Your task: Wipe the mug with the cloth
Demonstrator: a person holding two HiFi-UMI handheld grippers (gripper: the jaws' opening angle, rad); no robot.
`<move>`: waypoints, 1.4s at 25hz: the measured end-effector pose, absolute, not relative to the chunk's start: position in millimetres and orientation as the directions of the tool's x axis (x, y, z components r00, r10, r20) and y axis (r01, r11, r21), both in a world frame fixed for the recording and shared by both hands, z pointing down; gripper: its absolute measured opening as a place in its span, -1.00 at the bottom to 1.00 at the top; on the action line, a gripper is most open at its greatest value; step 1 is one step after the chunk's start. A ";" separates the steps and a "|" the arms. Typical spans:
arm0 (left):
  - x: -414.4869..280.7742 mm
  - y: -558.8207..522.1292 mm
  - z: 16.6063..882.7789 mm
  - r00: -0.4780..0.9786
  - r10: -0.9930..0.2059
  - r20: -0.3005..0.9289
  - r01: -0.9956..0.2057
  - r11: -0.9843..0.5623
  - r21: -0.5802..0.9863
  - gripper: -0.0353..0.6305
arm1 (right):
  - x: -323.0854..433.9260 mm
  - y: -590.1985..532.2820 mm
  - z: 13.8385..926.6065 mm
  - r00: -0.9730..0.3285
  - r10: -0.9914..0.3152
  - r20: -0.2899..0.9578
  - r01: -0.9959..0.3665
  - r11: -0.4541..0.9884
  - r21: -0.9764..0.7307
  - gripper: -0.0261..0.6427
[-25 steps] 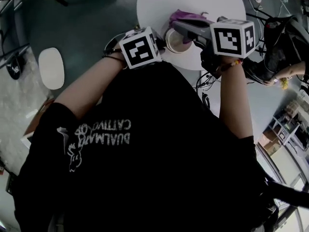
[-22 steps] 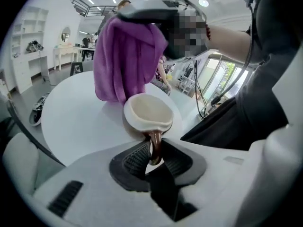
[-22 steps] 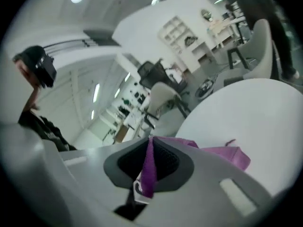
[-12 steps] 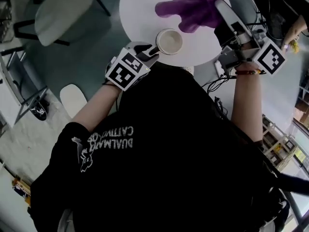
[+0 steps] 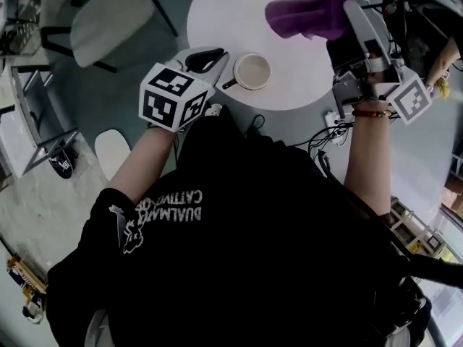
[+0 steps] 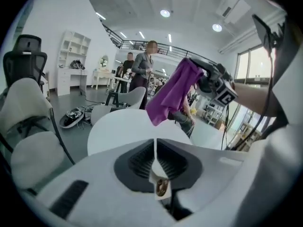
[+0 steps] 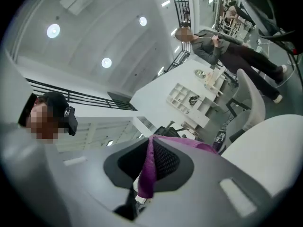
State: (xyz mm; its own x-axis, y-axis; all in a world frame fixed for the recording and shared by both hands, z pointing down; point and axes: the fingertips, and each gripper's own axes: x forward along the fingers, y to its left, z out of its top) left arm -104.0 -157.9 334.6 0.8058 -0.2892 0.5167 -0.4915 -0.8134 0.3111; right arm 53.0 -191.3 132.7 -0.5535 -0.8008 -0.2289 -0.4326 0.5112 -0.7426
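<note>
A white mug (image 5: 252, 71) stands near the front edge of the round white table (image 5: 231, 13), its handle pointing front-left. My left gripper (image 5: 219, 58) hovers just left of the mug, next to the handle. In the left gripper view its jaws (image 6: 155, 143) are closing, the tips meet, and I see nothing clearly held; only a white sliver shows through the slit. The mug is hidden there. My right gripper (image 5: 349, 11) is raised over the table's right side, shut on the purple cloth (image 5: 307, 14), which hangs in a bunch (image 6: 173, 96) and fills the jaws (image 7: 147, 174).
A grey chair (image 5: 101, 20) stands left of the table and a white stool (image 5: 112, 150) sits on the floor nearer me. Cables (image 5: 325, 132) trail on the floor at the right. People (image 6: 142, 67) stand beyond the table among more chairs.
The right gripper lifted the cloth off the table beside the mug and carried it up and to the right. The left gripper drew back slightly from the mug's handle.
</note>
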 end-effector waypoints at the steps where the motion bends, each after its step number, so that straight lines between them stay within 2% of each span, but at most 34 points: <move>1: -90.6 -147.1 318.9 0.830 -0.280 0.483 -0.475 -0.808 0.348 -0.89 | 61.2 -177.1 122.0 -0.554 -0.792 -0.256 -0.432 0.536 -0.725 -0.83; 4: -45.6 -113.3 267.5 0.906 -0.241 0.349 -0.385 -0.812 0.439 -0.89 | 79.8 -140.1 96.6 -0.567 -0.777 -0.275 -0.469 0.579 -0.667 -0.83; 6: -34.3 -109.5 233.6 0.926 -0.278 0.254 -0.366 -0.824 0.433 -0.89 | 79.3 -131.0 88.1 -0.578 -0.775 -0.254 -0.510 0.586 -0.629 -0.83; 11: 29.8 -55.7 153.2 0.901 -0.430 0.056 -0.423 -0.844 0.329 -0.89 | 127.5 -52.7 61.5 -0.624 -0.737 -0.261 -0.536 0.646 -0.543 -0.83; 16: 115.5 60.0 133.6 0.878 -0.476 -0.038 -0.448 -0.849 0.282 -0.89 | 185.5 59.0 70.9 -0.677 -0.695 -0.243 -0.551 0.697 -0.459 -0.83; 24: 161.2 183.1 129.6 0.822 -0.568 -0.030 -0.538 -0.793 0.286 -0.89 | 235.5 177.1 82.6 -0.743 -0.625 -0.238 -0.452 0.732 -0.509 -0.83; 27: 157.7 202.5 130.1 0.800 -0.600 0.016 -0.582 -0.770 0.261 -0.89 | 238.8 196.4 85.9 -0.746 -0.626 -0.228 -0.457 0.730 -0.509 -0.83; 35: 162.2 226.7 114.5 0.784 -0.621 0.005 -0.601 -0.756 0.259 -0.89 | 250.1 222.9 83.2 -0.750 -0.637 -0.180 -0.505 0.726 -0.467 -0.83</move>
